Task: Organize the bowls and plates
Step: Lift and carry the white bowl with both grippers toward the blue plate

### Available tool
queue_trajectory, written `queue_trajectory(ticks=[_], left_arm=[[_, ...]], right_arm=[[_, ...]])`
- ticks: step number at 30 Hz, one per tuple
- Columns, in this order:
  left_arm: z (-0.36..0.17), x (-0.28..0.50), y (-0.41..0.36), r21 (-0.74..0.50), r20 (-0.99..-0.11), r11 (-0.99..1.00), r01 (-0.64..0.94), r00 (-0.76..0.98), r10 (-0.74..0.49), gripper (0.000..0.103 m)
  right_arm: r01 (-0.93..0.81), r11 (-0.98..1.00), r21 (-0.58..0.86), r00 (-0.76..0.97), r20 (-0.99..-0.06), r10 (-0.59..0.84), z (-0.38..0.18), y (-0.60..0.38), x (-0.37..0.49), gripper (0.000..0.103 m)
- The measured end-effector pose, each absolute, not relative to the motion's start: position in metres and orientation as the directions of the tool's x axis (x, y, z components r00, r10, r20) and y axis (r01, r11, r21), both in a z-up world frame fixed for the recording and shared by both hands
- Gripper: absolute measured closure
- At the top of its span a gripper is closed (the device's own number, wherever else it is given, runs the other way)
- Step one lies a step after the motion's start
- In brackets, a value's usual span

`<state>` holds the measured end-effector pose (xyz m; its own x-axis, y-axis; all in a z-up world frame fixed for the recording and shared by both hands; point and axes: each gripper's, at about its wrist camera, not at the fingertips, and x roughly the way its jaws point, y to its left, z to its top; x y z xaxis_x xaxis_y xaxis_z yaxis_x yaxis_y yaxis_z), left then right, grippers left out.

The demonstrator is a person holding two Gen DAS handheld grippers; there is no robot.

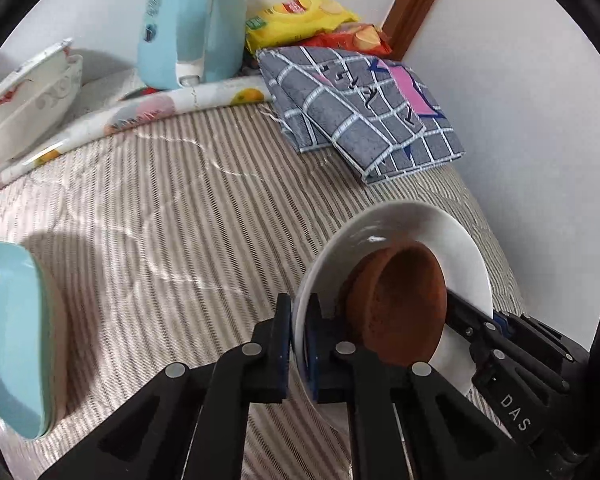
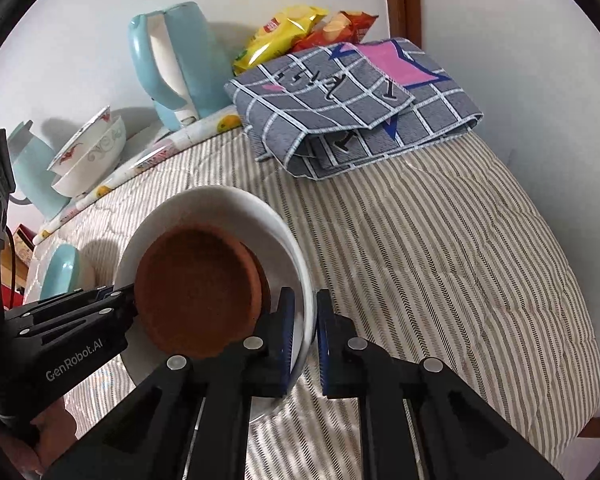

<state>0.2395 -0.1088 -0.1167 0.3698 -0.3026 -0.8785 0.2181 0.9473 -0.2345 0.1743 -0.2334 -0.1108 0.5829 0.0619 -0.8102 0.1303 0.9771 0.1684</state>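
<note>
White plate [image 1: 400, 232] with brown bowl [image 1: 396, 300] hangs between both grippers: left gripper [image 1: 298, 344] clamps its nine o'clock rim, right gripper [image 2: 302, 340] its three o'clock rim.

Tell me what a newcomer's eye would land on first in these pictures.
First, the white plate carrying a brown clay saucer, pinched at opposite rims by the left gripper and right gripper above the striped tablecloth. Behind it, a folded grey checked cloth lies near the wall, with a pale blue kettle to its left.
</note>
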Motion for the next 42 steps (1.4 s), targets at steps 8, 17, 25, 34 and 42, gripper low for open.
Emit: queue_trajectory(ticks=[8,17,25,34,42], left_arm=[[-0.107,0.23,-0.098,-0.221,-0.879,0.951,0.217,0.378,-0.29,0.096],[-0.106,0.218,-0.089,-0.219,-0.881,0.953,0.208,0.379,-0.284,0.096],[-0.098,0.215,-0.081,-0.217,-0.874,0.954,0.206,0.393,-0.284,0.096],[-0.09,0.214,-0.07,-0.217,-0.869,0.956,0.199,0.407,-0.282,0.096],[-0.08,0.216,-0.057,-0.211,-0.863,0.959,0.188,0.426,-0.273,0.096]], right_arm=[[0.126,0.981,0.149,0.595,-0.803,0.045,-0.1,-0.221,0.165,0.096],[0.122,0.978,0.17,0.59,-0.805,0.066,-0.102,-0.216,0.158,0.096],[0.109,0.978,0.176,0.605,-0.793,0.075,-0.096,-0.21,0.154,0.096],[0.099,0.978,0.185,0.614,-0.785,0.086,-0.089,-0.204,0.154,0.096],[0.079,0.98,0.181,0.626,-0.774,0.092,-0.08,-0.191,0.157,0.096]])
